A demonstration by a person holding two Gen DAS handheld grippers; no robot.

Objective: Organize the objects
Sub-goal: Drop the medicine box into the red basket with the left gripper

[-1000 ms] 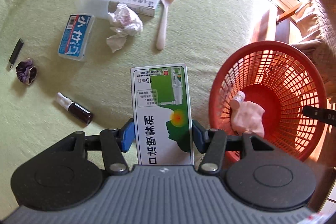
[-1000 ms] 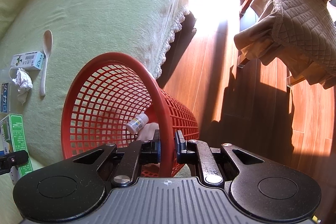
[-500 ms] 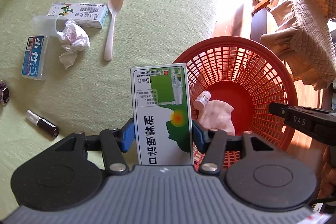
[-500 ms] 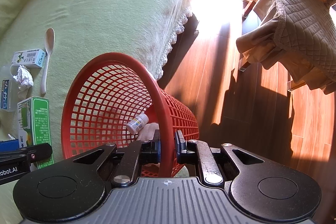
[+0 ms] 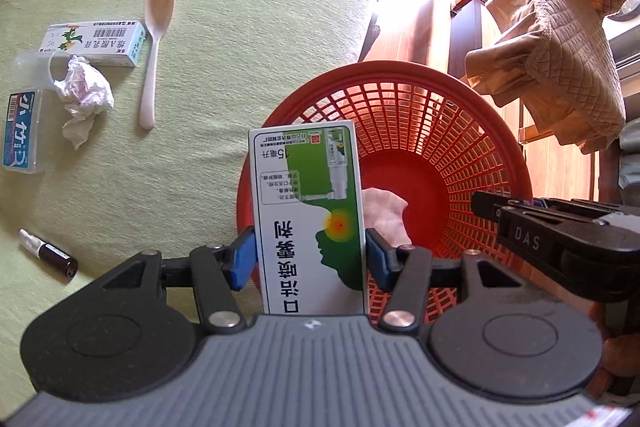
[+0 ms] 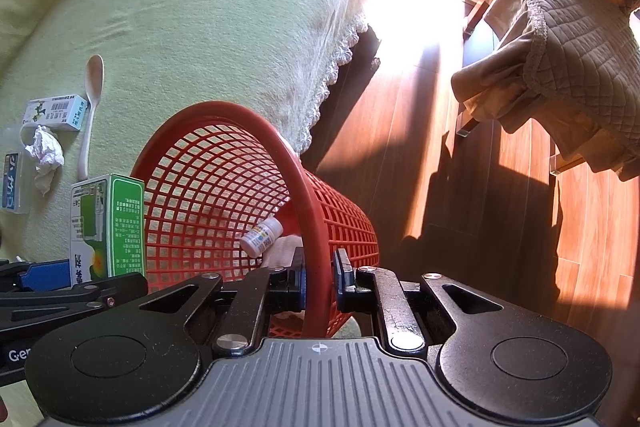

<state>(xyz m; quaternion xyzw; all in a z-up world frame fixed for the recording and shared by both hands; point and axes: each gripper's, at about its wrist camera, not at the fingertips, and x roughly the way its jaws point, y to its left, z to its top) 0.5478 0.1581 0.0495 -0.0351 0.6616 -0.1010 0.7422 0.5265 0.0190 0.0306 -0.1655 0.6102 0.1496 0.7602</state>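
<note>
My left gripper [image 5: 308, 259] is shut on a green and white medicine box [image 5: 308, 203], held upright over the near left rim of the red mesh basket [image 5: 432, 115]. The same medicine box [image 6: 106, 227] shows at the basket's left side in the right wrist view. My right gripper [image 6: 319, 277] is shut on the rim of the red basket [image 6: 224, 179], which sits at the edge of the green-covered sofa. Inside the basket lie a small white bottle [image 6: 262, 237] and a pale pink cloth [image 5: 386, 213].
On the green cover [image 5: 248, 7] lie a wooden spoon [image 5: 154, 39], a white and blue box [image 5: 96, 41], a crumpled tissue [image 5: 82, 95], a clear blue-labelled case [image 5: 22, 131] and a small dark spray bottle [image 5: 50, 255]. Wooden floor [image 6: 460, 187] and a quilted tan cover [image 6: 568, 19] are to the right.
My left gripper has carried the medicine box rightward, from over the cover to over the basket's rim. The right gripper and basket have stayed put.
</note>
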